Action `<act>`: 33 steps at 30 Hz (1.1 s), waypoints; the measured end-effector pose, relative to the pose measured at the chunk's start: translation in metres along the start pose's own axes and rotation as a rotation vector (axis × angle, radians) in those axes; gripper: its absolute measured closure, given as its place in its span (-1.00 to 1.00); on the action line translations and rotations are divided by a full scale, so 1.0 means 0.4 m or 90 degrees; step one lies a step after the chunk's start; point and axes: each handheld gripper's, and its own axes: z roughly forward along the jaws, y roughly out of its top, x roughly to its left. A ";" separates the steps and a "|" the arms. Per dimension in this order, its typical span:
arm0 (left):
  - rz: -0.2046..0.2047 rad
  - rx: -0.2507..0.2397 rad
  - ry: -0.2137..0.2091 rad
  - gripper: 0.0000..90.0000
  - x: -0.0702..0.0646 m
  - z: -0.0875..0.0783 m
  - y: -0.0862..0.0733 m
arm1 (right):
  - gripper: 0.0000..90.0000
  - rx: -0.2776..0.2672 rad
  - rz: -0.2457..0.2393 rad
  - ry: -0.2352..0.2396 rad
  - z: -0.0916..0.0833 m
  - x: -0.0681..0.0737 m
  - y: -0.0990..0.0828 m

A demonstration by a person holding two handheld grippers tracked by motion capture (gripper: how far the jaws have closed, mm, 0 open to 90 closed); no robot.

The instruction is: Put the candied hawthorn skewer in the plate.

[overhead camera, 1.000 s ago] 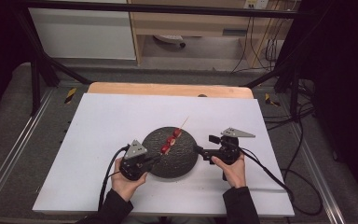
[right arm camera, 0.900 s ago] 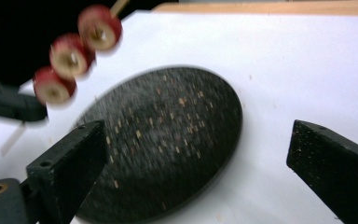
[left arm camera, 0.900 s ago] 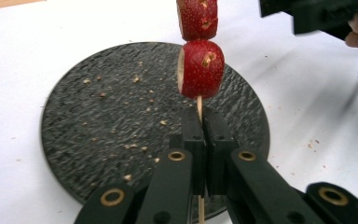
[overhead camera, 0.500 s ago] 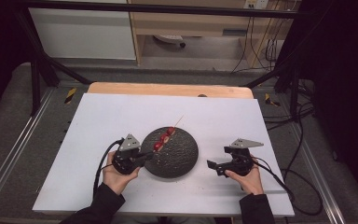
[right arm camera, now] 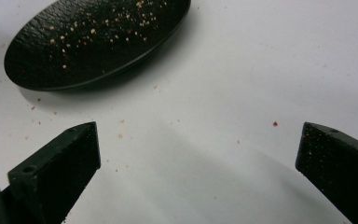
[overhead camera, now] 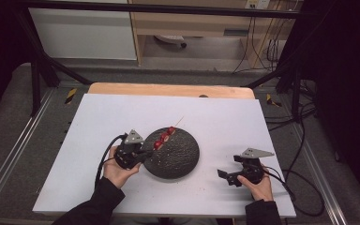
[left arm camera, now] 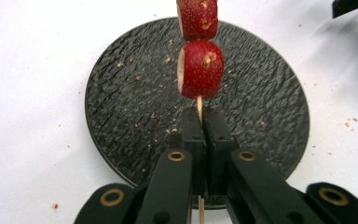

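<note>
A thin wooden skewer (left arm camera: 199,103) carries several red fruit pieces (left arm camera: 200,69) (overhead camera: 163,137) and hangs over the left part of a round black textured plate (overhead camera: 180,157) (left arm camera: 121,93). My left gripper (overhead camera: 147,151) (left arm camera: 199,116) is shut on the bare stick just below the lowest piece. My right gripper (overhead camera: 228,166) (right arm camera: 198,140) stands open over the white table to the right of the plate (right arm camera: 84,42), low, with nothing between its fingers. Its jaws have just been opening wider.
The plate holds crumbs, and more crumbs dot the white tabletop (overhead camera: 215,122) around it. A wooden strip (overhead camera: 168,89) runs along the table's far edge. Cables trail from both grippers toward the near edge. Dark metal frame bars flank the table.
My right gripper has pulled away from the plate's right edge, to the right and toward the near edge, and opened wider. My left gripper has shifted slightly left with the skewer.
</note>
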 end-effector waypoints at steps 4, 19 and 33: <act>-0.002 0.018 0.007 0.96 0.008 0.018 0.002 | -0.99 0.013 -0.006 -0.011 -0.002 -0.004 -0.008; -0.003 0.080 0.023 0.96 -0.008 0.083 -0.007 | -0.98 0.015 -0.006 -0.014 -0.007 -0.007 -0.020; -0.005 0.118 0.030 0.96 -0.017 0.120 -0.022 | -0.98 0.016 -0.007 -0.017 -0.007 -0.010 -0.020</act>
